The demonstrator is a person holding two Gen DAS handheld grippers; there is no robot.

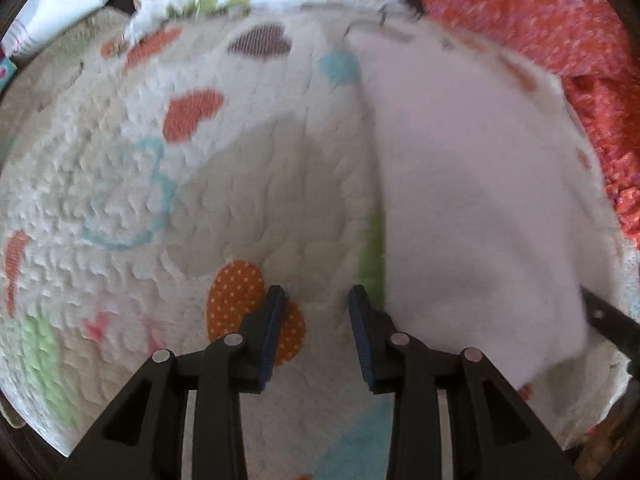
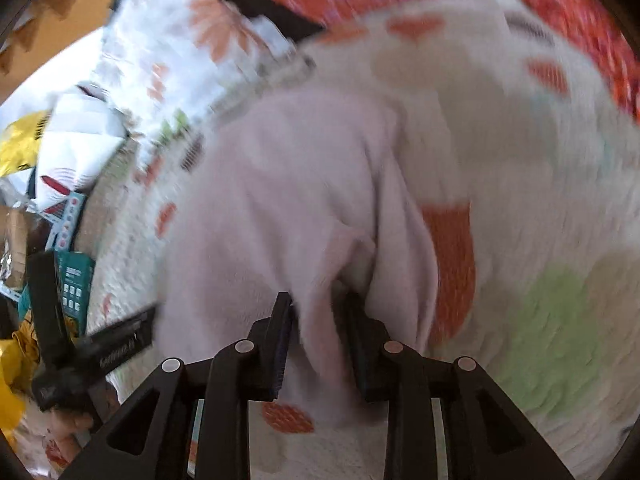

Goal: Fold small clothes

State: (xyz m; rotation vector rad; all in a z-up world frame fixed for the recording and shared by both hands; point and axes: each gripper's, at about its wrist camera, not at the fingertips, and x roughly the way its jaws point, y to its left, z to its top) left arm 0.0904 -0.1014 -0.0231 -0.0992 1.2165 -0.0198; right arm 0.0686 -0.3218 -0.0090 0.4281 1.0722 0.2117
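Left gripper [image 1: 316, 296] partly open, nothing between the jaws; tips over the quilted patterned bedspread [image 1: 120, 168], right fingertip just beside the garment's left edge. Pale pink garment [image 1: 472, 200] lies flat on the bedspread, right of the left gripper, long axis running away from the camera toward the red floral cloth [image 1: 540, 12]. Right gripper [image 2: 318, 302] partly open with a raised fold of the pink garment between the jaws; pad contact blurred, cannot tell. Writing on the black tool [image 2: 120, 344] at left unreadable.
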